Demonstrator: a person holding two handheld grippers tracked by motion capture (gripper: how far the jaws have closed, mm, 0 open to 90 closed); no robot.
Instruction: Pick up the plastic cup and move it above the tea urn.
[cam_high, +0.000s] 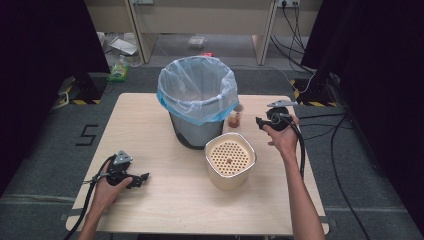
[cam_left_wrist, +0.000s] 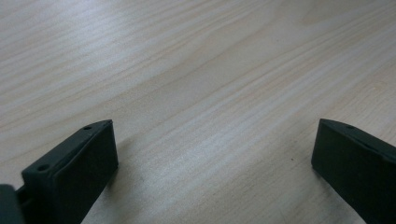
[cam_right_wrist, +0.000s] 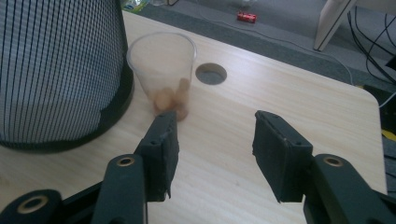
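Note:
A clear plastic cup with brown lumps in its bottom stands upright on the table beside the mesh bin; from above the cup sits just right of the bin, which is lined with a pale blue bag. My right gripper is open, its jaws just short of the cup and slightly right of it; in the high view this gripper is held right of the cup. My left gripper rests low over the table's front left, open and empty, jaws wide apart above bare wood.
A cream square container with a perforated insert stands in front of the bin. A round cable hole lies in the tabletop behind the cup. The table's right edge is near my right hand. Cables and clutter lie on the floor beyond.

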